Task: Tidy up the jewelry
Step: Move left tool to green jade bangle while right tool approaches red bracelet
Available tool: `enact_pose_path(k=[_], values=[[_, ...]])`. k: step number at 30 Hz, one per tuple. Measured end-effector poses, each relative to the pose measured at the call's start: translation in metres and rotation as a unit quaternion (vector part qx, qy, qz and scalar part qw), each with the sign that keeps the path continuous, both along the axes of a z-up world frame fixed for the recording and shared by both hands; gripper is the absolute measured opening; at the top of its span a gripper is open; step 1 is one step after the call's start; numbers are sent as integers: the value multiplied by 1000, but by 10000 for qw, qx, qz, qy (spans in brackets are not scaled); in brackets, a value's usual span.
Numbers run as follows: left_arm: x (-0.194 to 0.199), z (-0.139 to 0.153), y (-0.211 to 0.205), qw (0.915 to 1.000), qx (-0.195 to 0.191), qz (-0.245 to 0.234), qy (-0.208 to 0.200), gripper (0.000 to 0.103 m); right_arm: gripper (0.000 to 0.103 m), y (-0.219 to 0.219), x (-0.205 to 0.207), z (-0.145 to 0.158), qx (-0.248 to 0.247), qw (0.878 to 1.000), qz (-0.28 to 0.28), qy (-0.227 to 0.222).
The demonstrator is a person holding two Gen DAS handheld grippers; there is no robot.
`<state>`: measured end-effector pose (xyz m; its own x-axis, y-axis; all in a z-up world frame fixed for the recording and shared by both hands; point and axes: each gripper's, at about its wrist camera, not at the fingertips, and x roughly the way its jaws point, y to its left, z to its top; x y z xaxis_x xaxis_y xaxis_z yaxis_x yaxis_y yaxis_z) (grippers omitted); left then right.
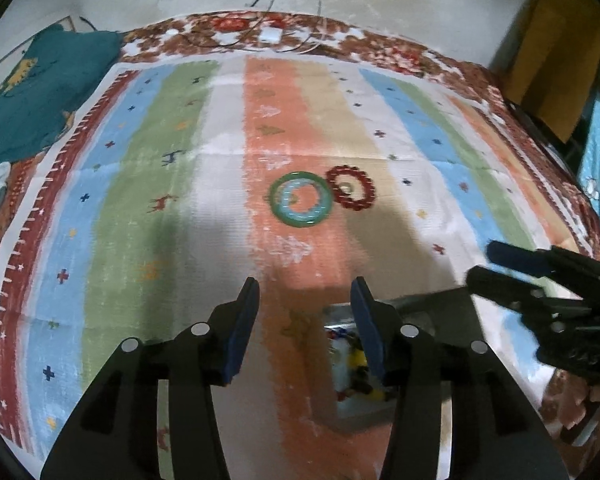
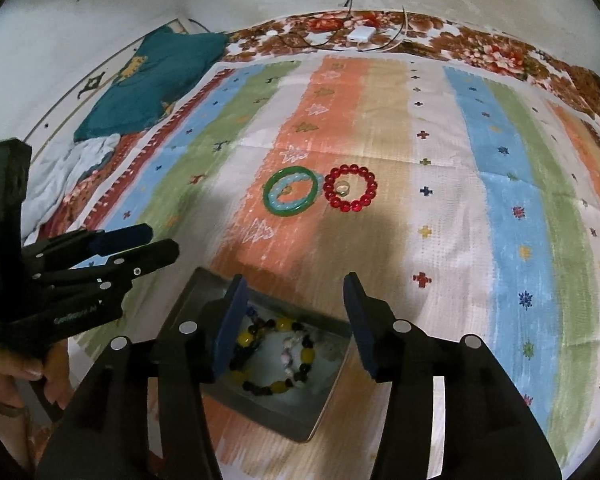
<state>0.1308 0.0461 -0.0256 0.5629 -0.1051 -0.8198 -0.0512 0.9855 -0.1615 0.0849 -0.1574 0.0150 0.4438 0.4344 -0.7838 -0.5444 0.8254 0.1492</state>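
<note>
A green bangle lies on the striped cloth with a pale blue bead bracelet inside it. A red bead bracelet lies right of it, with a small ring inside. A grey metal box holds a yellow-and-black bead bracelet and other beads. My left gripper is open and empty, near the box. My right gripper is open and empty above the box. Each gripper shows in the other's view: the right and the left.
The striped cloth covers a floral bedspread. A teal cloth and white fabric lie at the far left. A white charger with cables sits at the far edge by the wall. A yellow cloth hangs at the right.
</note>
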Motion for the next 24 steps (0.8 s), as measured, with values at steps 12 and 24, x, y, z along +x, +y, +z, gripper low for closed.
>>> enact_pose_path(k=[12, 24], values=[[23, -17, 17, 9995, 222, 148, 195, 52, 55, -3, 36, -9, -64, 9993, -368, -21], [43, -32, 31, 9996, 66, 236, 110, 55, 59, -12, 54, -10, -17, 9967, -808, -42]])
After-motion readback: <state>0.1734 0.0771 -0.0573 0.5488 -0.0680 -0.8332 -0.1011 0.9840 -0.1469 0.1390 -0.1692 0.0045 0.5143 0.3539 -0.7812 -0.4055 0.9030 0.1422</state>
